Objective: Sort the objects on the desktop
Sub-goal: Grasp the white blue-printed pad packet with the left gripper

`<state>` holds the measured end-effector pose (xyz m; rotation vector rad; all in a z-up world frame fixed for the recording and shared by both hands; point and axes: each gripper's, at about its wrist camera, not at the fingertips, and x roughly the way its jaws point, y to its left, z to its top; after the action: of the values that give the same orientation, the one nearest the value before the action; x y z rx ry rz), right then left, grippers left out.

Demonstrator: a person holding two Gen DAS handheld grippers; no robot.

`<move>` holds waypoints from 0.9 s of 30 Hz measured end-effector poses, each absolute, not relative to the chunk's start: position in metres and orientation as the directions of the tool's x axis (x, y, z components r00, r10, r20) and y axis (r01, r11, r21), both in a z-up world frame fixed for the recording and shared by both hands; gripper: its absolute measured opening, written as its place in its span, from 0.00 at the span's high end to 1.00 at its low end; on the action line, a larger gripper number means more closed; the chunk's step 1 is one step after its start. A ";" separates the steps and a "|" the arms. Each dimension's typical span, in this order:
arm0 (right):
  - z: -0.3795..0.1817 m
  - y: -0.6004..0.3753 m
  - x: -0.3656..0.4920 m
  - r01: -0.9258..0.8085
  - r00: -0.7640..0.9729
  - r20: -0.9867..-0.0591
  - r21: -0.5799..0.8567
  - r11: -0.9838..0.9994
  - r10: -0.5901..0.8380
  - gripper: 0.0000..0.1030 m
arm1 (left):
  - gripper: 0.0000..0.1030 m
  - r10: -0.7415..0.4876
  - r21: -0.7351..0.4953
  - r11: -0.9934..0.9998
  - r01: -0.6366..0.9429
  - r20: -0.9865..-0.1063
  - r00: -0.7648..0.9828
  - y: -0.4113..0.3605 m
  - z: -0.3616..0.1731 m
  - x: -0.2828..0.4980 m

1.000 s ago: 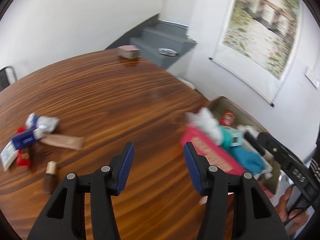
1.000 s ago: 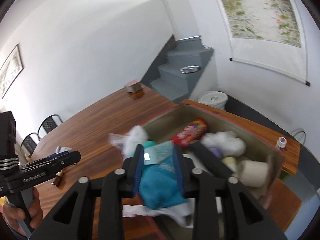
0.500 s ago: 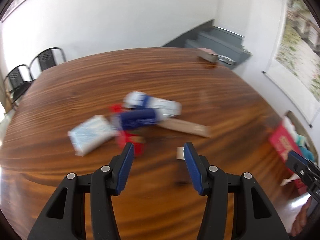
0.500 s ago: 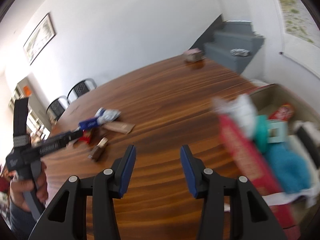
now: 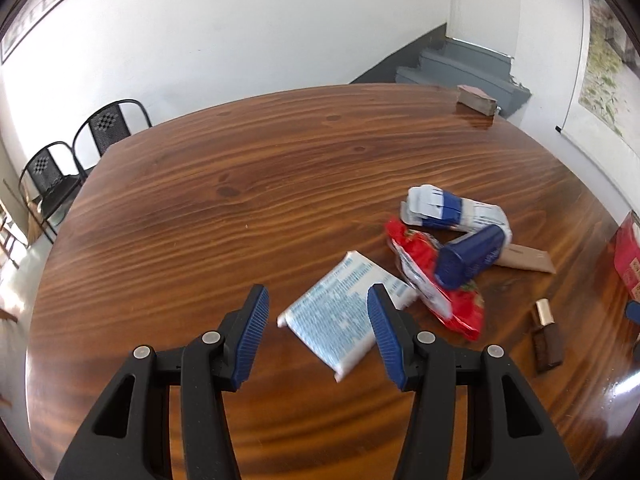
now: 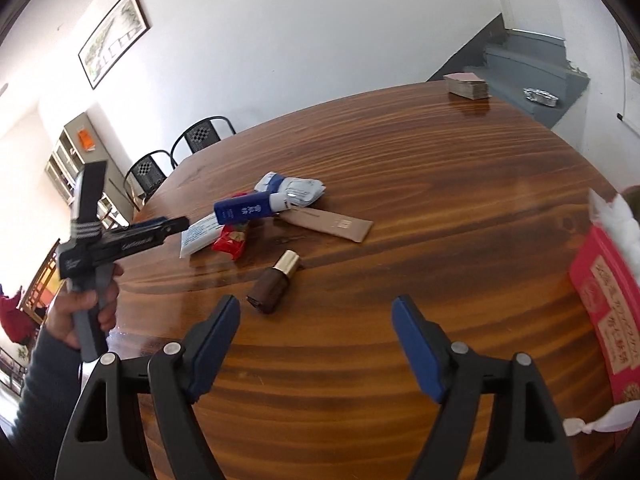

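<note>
A pile of small objects lies on the wooden table (image 5: 200, 208). A white and blue tissue pack (image 5: 344, 316) lies just ahead of my open, empty left gripper (image 5: 316, 320). Beside it lie a red snack bag (image 5: 436, 280), a blue tube (image 5: 468, 256), a white and blue pouch (image 5: 456, 210), a tan sachet (image 5: 528, 258) and a brown bottle with a gold cap (image 5: 546, 336). My right gripper (image 6: 316, 330) is open and empty; the brown bottle (image 6: 274, 282) lies just ahead of its left finger. The left gripper also shows in the right wrist view (image 6: 168, 226) over the tissue pack (image 6: 200, 234).
A red box (image 6: 608, 304) with white tissue stands at the right table edge. A small stack of cards (image 5: 478, 100) sits at the far table edge. Black chairs (image 5: 60, 160) stand beyond the table on the left. Grey stairs (image 6: 528, 68) rise at the back right.
Both grippers have swung left, away from the box of sorted items, toward the pile. The right gripper has let go of the teal item and opened wide. The left gripper now hovers at the tissue pack.
</note>
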<state>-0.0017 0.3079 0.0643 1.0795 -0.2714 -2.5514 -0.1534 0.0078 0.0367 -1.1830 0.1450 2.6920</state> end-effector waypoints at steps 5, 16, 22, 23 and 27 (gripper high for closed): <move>0.055 0.304 -0.008 0.249 -0.622 -0.674 0.312 -0.917 -0.398 0.21 | 0.47 0.203 -0.062 -0.969 -0.241 -0.757 -0.622 0.002 0.028 -0.175; 0.046 0.307 -0.015 0.229 -0.601 -0.697 0.320 -0.919 -0.392 0.21 | 0.39 0.290 -0.107 -0.938 -0.330 -0.765 -0.575 0.015 0.014 -0.175; 0.044 0.303 -0.015 0.233 -0.592 -0.705 0.314 -0.920 -0.391 0.21 | 0.36 0.224 0.040 -0.914 -0.404 -0.781 -0.583 0.034 0.007 -0.152; 0.044 0.302 -0.015 0.234 -0.593 -0.705 0.311 -0.921 -0.389 0.21 | 0.35 0.217 0.055 -0.911 -0.409 -0.780 -0.587 0.036 0.007 -0.148; 0.046 0.295 -0.017 0.244 -0.595 -0.708 0.293 -0.924 -0.382 0.21 | 0.36 0.197 0.054 -0.925 -0.376 -0.778 -0.596 0.037 0.007 -0.147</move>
<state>-0.0171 0.2949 0.0456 1.1732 -0.2344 -2.5180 -0.1466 0.0373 0.0073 -1.1970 0.3053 2.5323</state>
